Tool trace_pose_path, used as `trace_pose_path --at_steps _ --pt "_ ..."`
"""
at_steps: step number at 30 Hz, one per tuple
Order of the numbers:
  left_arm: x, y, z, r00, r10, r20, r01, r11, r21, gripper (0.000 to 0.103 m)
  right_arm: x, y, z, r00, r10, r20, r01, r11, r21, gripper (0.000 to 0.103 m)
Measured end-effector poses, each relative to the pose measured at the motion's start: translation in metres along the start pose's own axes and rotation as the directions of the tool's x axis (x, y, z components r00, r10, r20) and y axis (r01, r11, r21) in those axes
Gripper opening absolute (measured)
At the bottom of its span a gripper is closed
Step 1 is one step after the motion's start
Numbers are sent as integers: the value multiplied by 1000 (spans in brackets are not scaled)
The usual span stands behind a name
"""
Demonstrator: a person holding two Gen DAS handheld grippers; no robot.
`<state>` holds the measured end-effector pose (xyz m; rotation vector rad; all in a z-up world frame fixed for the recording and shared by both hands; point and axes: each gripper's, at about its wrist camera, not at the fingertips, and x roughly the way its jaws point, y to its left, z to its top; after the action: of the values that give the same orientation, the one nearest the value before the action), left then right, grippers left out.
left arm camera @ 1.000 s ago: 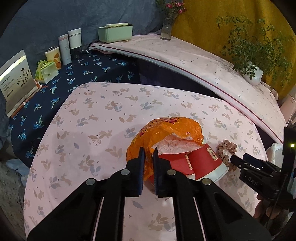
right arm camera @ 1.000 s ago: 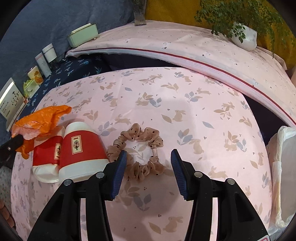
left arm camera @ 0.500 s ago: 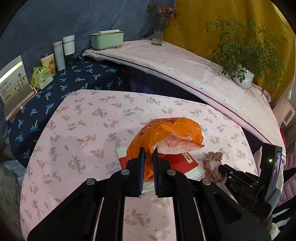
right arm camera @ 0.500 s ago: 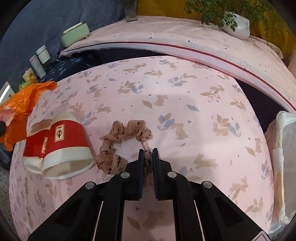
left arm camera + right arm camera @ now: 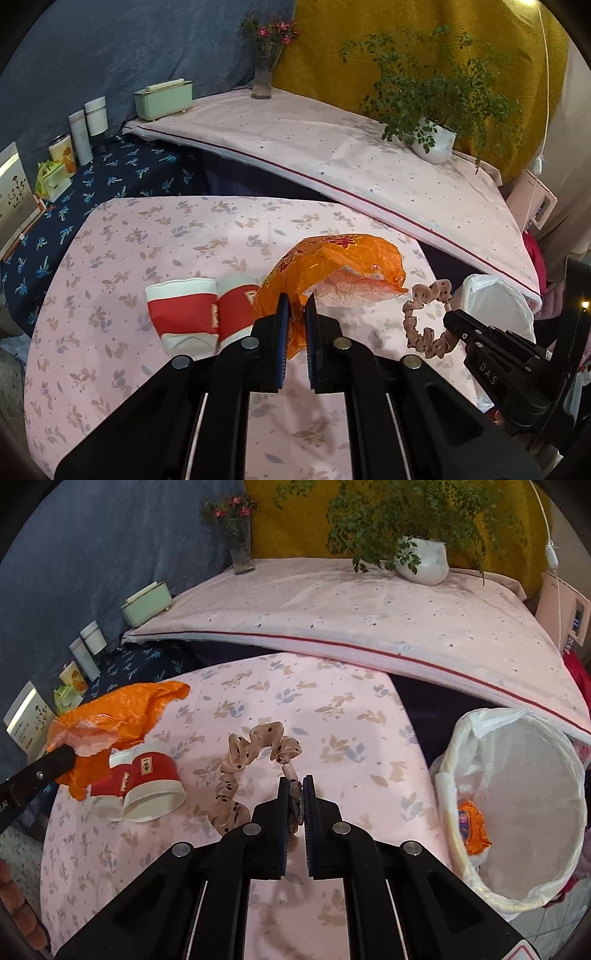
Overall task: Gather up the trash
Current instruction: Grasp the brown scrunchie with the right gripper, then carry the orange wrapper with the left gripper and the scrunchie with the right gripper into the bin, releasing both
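Pink rabbit-print table with two red paper cups (on their sides)

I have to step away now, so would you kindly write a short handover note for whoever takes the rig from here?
Left gripper: shut on the orange plastic bag, lifted above the table.
Right gripper: shut on the polka-dot scrunchie, which hangs clear of the cloth.
On the table: two red paper cups lying on their sides, next to each other.
Bin: the white-lined trash bin stands at the table's right edge; one orange wrapper is already inside.
Left to do: drop both held items into the bin, then collect the cups.
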<state>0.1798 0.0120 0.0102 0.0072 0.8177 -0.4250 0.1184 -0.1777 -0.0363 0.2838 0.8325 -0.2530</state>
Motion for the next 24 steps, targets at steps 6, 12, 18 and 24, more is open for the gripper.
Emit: trace_pose_path --at_steps 6,12,18,24 --pt "-6 -50 -5 999 -41 -2 41 998 49 8 -35 -37 4 998 -22 53 20 999 35 7" --pt "-5 -103 -12 996 -88 -16 89 990 107 8 -63 -84 2 994 -64 88 56 995 82 7" --pt "4 -159 -21 989 -140 -46 145 976 160 8 -81 -134 -4 987 -120 104 104 984 146 7" --pt "16 -210 -31 977 -192 -89 206 958 199 8 -92 -180 -14 980 -174 100 151 967 203 7"
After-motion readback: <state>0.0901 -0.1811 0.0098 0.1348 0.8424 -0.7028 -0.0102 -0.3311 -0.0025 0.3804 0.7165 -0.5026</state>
